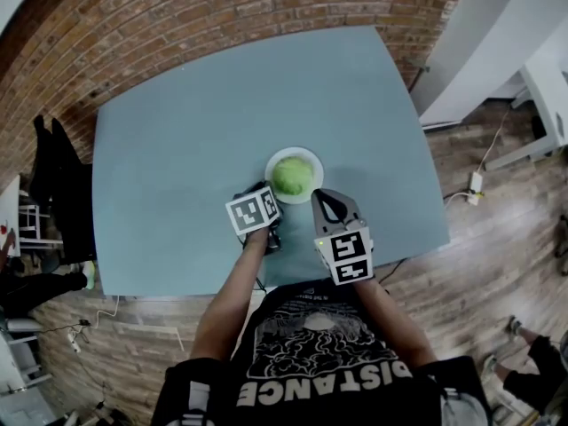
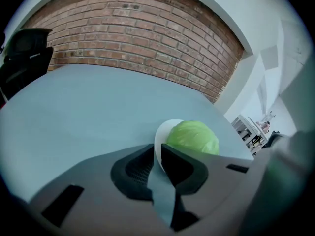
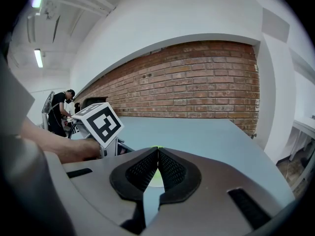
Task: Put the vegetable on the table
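A green cabbage [image 1: 294,175] sits on a small white plate [image 1: 277,160] near the front middle of the blue-grey table [image 1: 177,149]. My left gripper [image 1: 268,190] is at the plate's near-left edge. In the left gripper view the plate's rim [image 2: 160,139] runs in between the jaws of the left gripper [image 2: 158,159], which are shut on it, with the cabbage [image 2: 193,137] just beyond. My right gripper [image 1: 319,194] hovers at the plate's near-right side. Its jaws [image 3: 157,154] are shut and hold nothing; they hide most of the cabbage.
A black chair [image 1: 53,180] stands at the table's left end, also in the left gripper view [image 2: 22,53]. A brick wall [image 1: 222,7] runs behind the table. White furniture [image 1: 497,51] and a power strip [image 1: 475,185] lie to the right.
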